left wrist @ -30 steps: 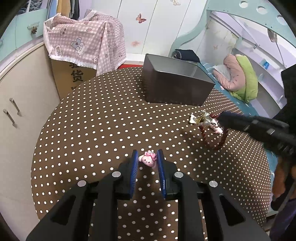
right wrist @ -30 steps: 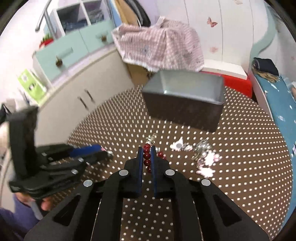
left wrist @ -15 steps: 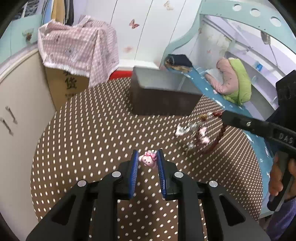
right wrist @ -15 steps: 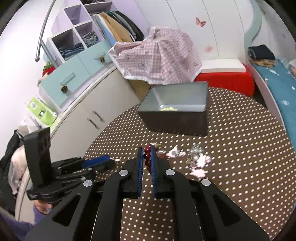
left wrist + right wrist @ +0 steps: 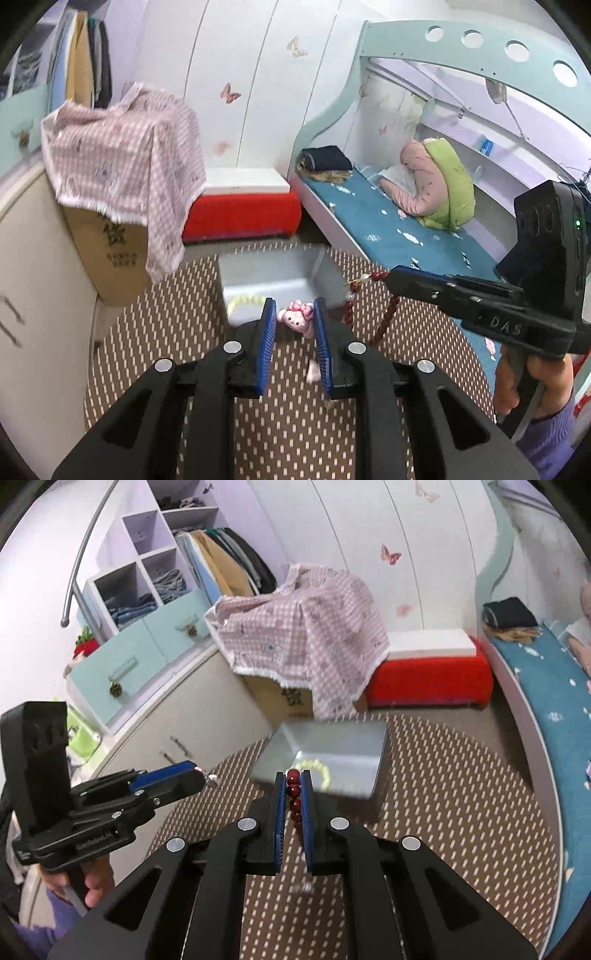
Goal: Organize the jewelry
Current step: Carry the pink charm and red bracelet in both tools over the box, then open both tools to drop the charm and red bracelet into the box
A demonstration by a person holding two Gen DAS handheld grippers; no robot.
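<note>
Pink bunny charm [image 5: 295, 320] in left claw [image 5: 294, 325], dark-red beads [image 5: 294, 794] in right claw [image 5: 294, 794]

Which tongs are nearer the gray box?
Too close to call. Left tongs with the pink charm and right tongs with the red beads both hover at the gray box.

A round table [image 5: 155, 332] under a brown white-dotted cloth carried a grey open box [image 5: 332, 753] near its far edge, with a pale yellow beaded ring [image 5: 319, 768] lying inside it.
</note>
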